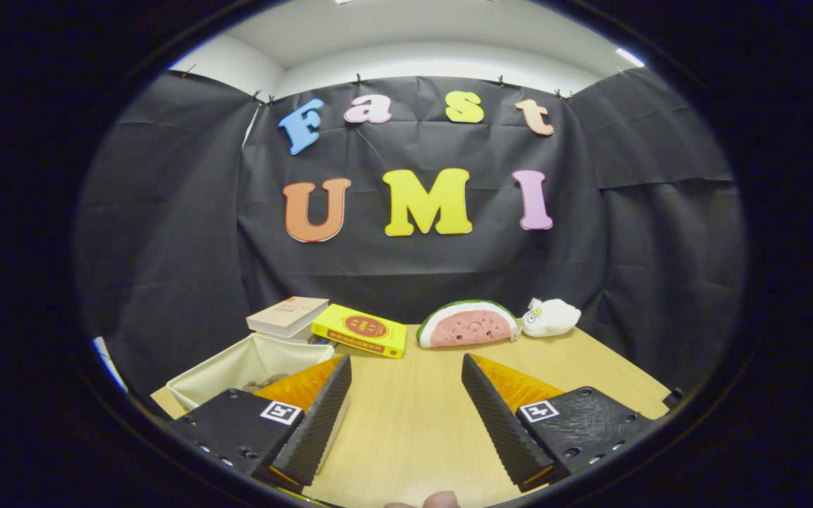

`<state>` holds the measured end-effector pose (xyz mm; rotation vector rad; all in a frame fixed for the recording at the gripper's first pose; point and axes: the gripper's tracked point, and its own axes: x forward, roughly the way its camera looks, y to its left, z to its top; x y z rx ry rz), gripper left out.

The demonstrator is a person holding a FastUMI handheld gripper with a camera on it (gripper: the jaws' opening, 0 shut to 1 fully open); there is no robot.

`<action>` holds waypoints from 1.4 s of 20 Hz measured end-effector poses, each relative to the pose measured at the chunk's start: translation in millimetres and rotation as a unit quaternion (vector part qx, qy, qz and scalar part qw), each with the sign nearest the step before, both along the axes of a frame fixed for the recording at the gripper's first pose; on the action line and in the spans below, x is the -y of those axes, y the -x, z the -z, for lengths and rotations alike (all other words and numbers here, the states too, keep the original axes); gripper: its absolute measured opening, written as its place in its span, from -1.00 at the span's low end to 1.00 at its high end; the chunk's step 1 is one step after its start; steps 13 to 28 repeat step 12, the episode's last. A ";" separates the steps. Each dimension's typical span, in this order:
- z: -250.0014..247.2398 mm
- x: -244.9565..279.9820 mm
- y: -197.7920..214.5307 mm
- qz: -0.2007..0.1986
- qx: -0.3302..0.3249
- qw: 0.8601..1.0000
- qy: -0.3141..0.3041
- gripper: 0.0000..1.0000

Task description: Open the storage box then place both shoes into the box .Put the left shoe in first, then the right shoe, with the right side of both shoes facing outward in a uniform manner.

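Wooden tabletop (413, 423) before black cloth carries a cream open-topped box (241, 363), contents unclear, with the gripper (405, 361) just beside it, 2 fingers spread on nothing, fitting either fetching shoes or having finished.

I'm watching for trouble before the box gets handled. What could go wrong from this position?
The gripper is open over bare table, holding nothing. The cloth box sits partly behind one finger, so that finger could snag its soft rim. The books crowd the box's far side and could be knocked.
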<state>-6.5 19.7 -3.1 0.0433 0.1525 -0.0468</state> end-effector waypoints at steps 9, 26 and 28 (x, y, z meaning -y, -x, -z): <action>-2.8 -5.7 -2.2 -0.003 -0.002 1.000 -0.004 0.92; -6.0 -8.1 -1.9 -0.002 -0.001 1.000 0.003 0.92; -6.0 -8.1 -1.9 -0.002 -0.001 1.000 0.003 0.92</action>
